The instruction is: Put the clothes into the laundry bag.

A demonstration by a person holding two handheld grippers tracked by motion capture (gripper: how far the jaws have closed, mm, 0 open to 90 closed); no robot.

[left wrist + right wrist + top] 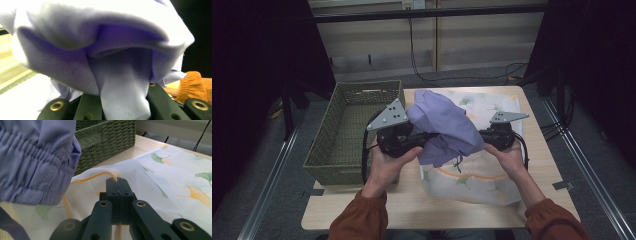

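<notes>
Gripping lilac shorts [120, 82], the left tongs [432, 136] hold them above the worktop [412, 205]. Right tongs [116, 182] pinch the mesh laundry bag [175, 182] beside a wicker basket [343, 125]

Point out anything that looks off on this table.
The right gripper is shut on a fold of the printed cloth, lifting it into a ridge, not on the purple garment that the left gripper clamps. The wicker basket looks undisturbed.
</notes>
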